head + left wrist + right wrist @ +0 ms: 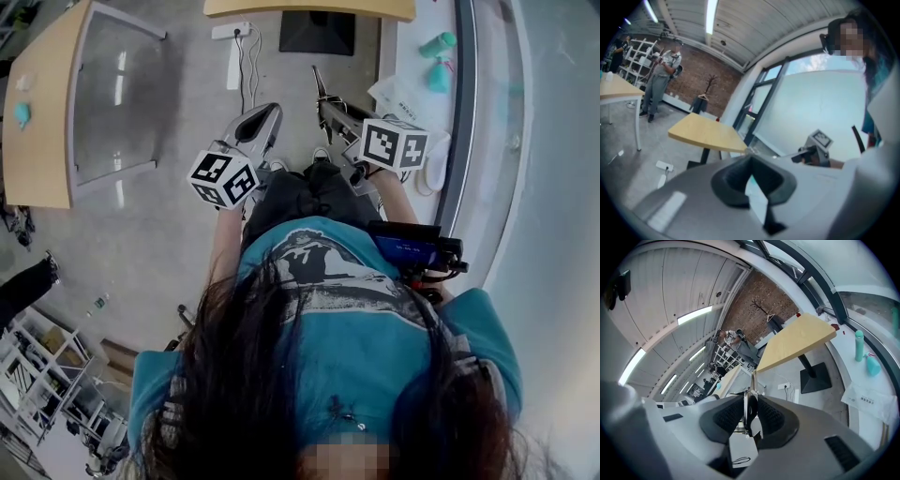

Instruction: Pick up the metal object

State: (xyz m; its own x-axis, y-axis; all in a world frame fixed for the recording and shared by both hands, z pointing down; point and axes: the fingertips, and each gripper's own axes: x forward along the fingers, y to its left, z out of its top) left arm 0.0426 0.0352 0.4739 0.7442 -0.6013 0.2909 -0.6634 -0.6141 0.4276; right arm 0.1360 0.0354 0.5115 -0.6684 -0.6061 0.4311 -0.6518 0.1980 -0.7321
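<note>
The room has a grey floor (187, 84), a brick wall (759, 301) and a curved window with a white sill (412, 56). Two wooden tables (37, 103) (309, 7) stand on the floor. A person in a teal shirt holds two grippers out in front, over the floor. The left gripper (750, 159) has its jaws pressed together with nothing between them. The right gripper (751, 401) pinches the one metal object (753, 383). Two teal bottles (859, 345) (873, 366) stand on the sill. The metal object is thin, flat and grey, held on edge between the ribbed pads, with a narrow pointed end reaching past the jaw tips.
</note>
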